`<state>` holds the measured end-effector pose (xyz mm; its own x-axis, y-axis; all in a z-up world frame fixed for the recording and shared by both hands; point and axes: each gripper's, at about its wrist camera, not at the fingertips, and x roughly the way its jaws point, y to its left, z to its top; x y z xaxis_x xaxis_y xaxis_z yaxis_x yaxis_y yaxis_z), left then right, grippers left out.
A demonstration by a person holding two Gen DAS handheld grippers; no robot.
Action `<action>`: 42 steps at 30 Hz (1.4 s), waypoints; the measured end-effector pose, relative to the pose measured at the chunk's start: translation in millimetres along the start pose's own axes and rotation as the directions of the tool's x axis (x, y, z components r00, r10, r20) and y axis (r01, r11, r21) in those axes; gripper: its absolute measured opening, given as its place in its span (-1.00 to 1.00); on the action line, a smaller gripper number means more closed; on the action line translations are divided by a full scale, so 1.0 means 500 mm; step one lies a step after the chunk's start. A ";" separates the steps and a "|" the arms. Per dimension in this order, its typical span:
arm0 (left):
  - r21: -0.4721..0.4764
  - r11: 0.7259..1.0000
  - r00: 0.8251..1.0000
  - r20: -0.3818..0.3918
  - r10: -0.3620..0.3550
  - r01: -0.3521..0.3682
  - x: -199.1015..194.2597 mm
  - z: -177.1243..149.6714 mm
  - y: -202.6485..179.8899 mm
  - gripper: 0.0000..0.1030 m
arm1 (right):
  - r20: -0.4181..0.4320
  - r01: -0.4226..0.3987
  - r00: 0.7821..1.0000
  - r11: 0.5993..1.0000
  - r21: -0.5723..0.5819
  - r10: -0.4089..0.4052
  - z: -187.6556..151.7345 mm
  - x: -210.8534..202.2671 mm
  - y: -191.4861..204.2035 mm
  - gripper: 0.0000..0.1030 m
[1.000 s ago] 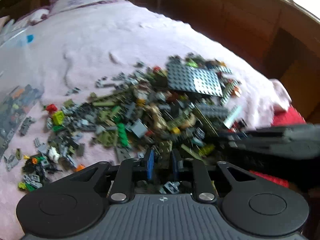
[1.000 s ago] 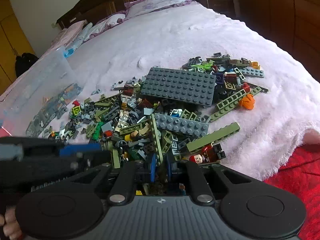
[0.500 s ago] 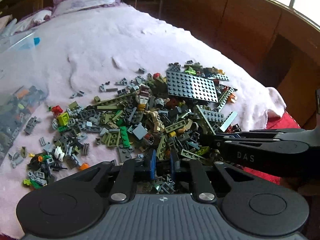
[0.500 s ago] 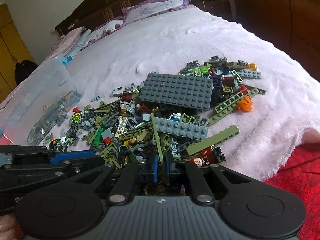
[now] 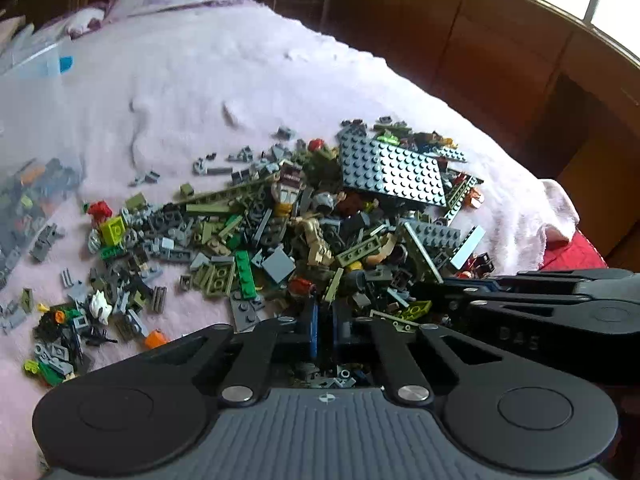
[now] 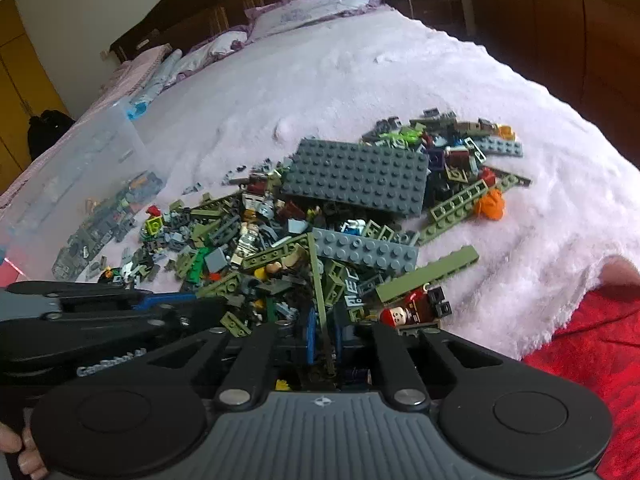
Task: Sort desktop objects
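Observation:
A pile of mixed toy bricks (image 5: 304, 236) lies on a pink blanket (image 5: 248, 92); it also shows in the right wrist view (image 6: 304, 248). A large dark grey studded plate (image 5: 392, 172) lies at its far side, also in the right wrist view (image 6: 356, 180). My left gripper (image 5: 325, 320) hovers at the pile's near edge, jaws nearly closed with a narrow gap. My right gripper (image 6: 324, 332) is beside it, jaws close together around a thin olive strip (image 6: 318, 280); whether it is clamped I cannot tell.
A clear plastic bin (image 6: 84, 176) with sorted bricks stands at the left, also in the left wrist view (image 5: 32, 184). Pillows (image 6: 304, 12) and a headboard are at the far end. A red cover (image 6: 592, 344) is at the right, wooden wardrobes beyond.
Both grippers have drawn back and up a little from the pile, staying side by side. The pile has not moved.

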<state>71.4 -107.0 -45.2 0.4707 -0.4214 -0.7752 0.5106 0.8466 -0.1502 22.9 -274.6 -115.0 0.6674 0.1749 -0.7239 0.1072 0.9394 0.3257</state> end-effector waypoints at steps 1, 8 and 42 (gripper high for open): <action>0.000 1.000 1.000 0.006 0.000 0.000 -0.003 0.000 -0.002 -0.86 | 0.000 -0.001 1.000 1.000 0.005 0.001 0.000 0.002 -0.002 -0.78; -0.020 1.000 0.999 0.031 0.005 -0.004 -0.024 0.005 0.000 -0.86 | 0.012 0.004 1.000 1.000 0.007 -0.004 0.000 0.004 -0.004 -0.81; -0.089 0.995 0.994 0.088 0.057 -0.049 -0.086 0.008 0.032 -0.87 | 0.047 -0.037 0.998 0.997 -0.071 0.041 0.017 -0.031 0.036 -0.89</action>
<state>62.4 -76.6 -11.9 0.5607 -0.3999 -0.7251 0.4207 0.8918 -0.1666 20.8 -262.9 -92.6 0.7049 0.1991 -0.6808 0.0294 0.9508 0.3085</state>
